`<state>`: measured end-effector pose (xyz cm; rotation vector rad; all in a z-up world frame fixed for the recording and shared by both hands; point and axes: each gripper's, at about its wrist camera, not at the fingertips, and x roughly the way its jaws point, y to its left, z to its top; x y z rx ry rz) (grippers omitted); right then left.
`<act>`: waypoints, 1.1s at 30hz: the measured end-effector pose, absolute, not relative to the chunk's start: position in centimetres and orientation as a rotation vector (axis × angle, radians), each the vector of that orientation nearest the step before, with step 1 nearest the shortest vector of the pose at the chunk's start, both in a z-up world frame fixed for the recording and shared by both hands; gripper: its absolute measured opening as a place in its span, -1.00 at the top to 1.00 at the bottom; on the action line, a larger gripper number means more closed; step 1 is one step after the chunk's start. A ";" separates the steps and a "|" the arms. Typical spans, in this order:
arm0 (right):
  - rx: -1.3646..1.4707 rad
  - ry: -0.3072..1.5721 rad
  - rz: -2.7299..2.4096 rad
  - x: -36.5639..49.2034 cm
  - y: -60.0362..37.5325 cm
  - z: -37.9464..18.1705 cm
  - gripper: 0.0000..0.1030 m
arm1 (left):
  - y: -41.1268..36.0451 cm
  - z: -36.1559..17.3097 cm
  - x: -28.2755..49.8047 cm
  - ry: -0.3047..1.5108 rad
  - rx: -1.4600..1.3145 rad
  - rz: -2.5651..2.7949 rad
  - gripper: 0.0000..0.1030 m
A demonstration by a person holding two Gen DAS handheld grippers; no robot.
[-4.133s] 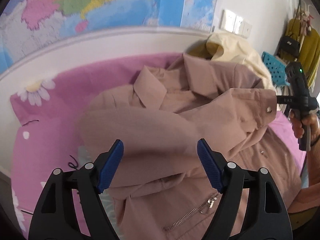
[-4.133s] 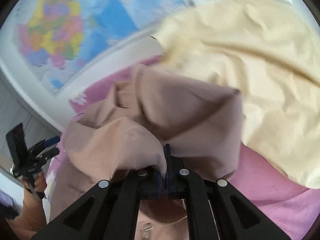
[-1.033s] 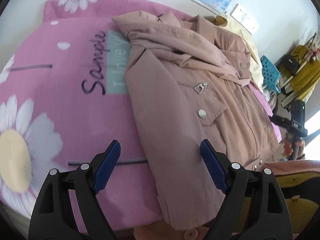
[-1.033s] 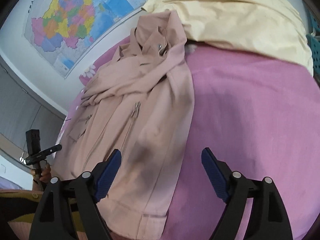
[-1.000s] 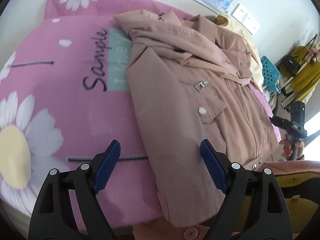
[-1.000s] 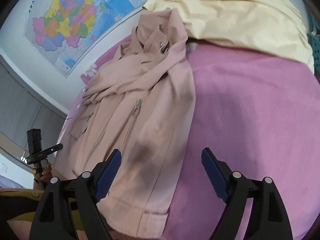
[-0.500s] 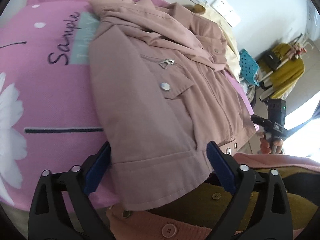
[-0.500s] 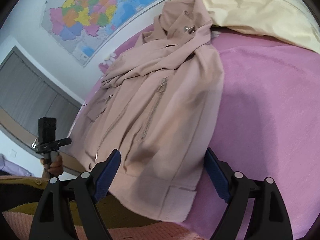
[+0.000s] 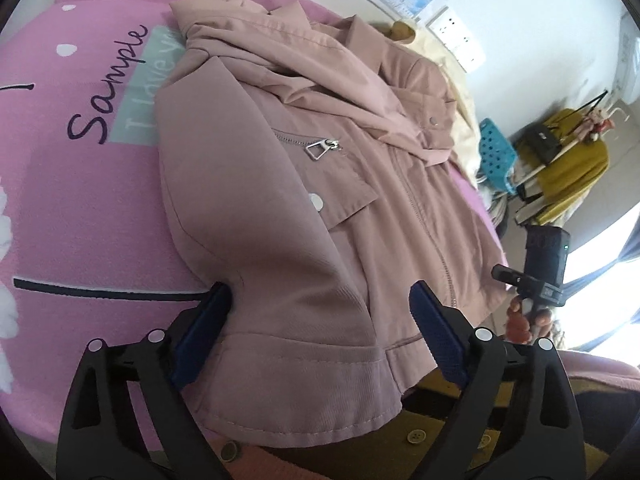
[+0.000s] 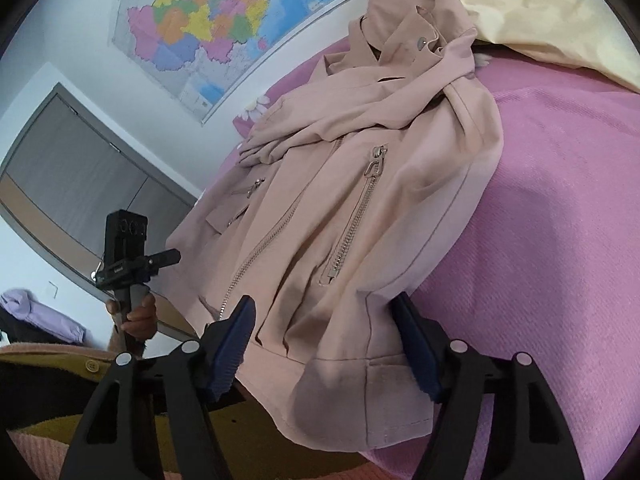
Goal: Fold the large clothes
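Observation:
A dusty-pink zip jacket [image 9: 360, 184] lies front-up on the pink daisy bedsheet [image 9: 80, 208], its sleeves folded across the chest. My left gripper [image 9: 320, 324] straddles the jacket's bottom hem at its left corner. Its jaws are closing with the hem cloth between the blue pads [image 9: 208, 320], and no pinch shows. In the right wrist view the same jacket [image 10: 360, 200] hangs slightly over the bed edge. My right gripper [image 10: 324, 348] is closing around the hem's right corner, and its pads [image 10: 232, 344] stand apart beside the bunched cloth. Each view shows the other gripper [image 10: 128, 256] held in a hand.
A cream-yellow garment [image 10: 540, 12] lies heaped behind the jacket's collar. A map [image 10: 224, 16] hangs on the wall and grey cupboard doors [image 10: 80, 176] stand at the left. A blue basket [image 9: 496, 156] and a rack with yellow clothes [image 9: 572, 160] are at the right. The person's mustard and pink clothing fills the bottom edge.
The right gripper has let go of the sleeve, which now lies across the chest. Both grippers have come down to the bottom hem, and the right jaws have narrowed around it.

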<state>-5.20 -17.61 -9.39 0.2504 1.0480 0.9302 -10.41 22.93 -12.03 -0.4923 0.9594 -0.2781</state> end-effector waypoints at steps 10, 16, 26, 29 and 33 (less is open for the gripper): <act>0.288 0.981 0.922 -6.1 -18.1 -7.6 0.83 | 24.8 -10.9 -11.1 0.926 -0.517 -0.194 0.89; 0.302 0.834 1.007 -8.8 -19.2 -2.0 0.84 | 25.8 -5.1 -15.4 0.760 -0.504 -0.224 0.89; 0.321 0.884 1.012 -10.1 -19.2 -1.4 0.71 | 26.0 -4.7 -17.5 0.796 -0.489 -0.244 0.88; 0.347 0.959 0.996 -9.8 -19.2 -3.7 0.66 | 26.4 -6.7 -16.7 0.857 -0.509 -0.235 0.87; 0.376 1.061 0.986 -10.0 -19.3 -6.1 0.30 | 27.0 -8.8 -16.5 0.908 -0.526 -0.231 0.73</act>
